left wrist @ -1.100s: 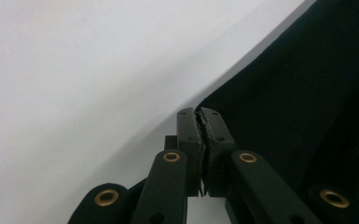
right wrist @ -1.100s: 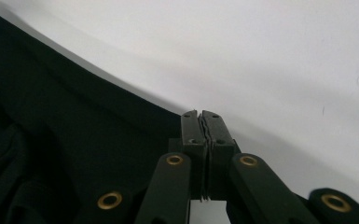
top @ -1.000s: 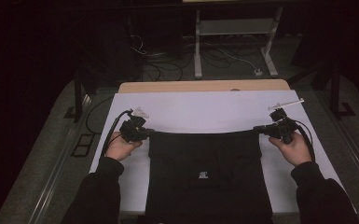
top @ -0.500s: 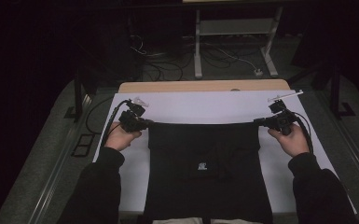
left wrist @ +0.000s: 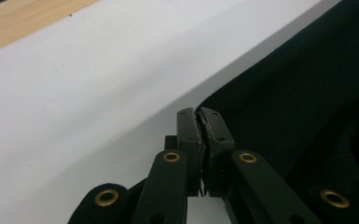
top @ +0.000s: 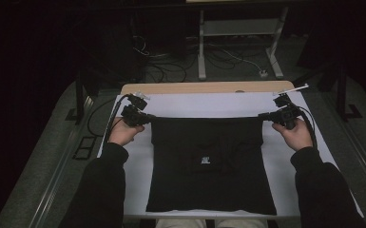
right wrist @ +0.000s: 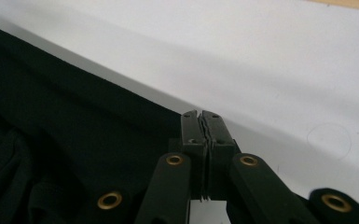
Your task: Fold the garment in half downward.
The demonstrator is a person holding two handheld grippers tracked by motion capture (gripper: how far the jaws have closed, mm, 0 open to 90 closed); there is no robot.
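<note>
Black garment (top: 209, 166) stretches between left tongs (top: 148, 117) and right tongs (top: 262, 116), each clamped on a far corner.

I am working in what is looking like a dim lab or test room. I am sitting at a pale wooden table (top: 204, 87) that is wearing a white sheet cover (top: 209, 105), set up as a work station. Beyond it, loose black and white cables (top: 171, 66) are trailing over a dark carpeted floor (top: 43, 156), and a grey metal equipment stand (top: 240, 33) is standing behind.
</note>
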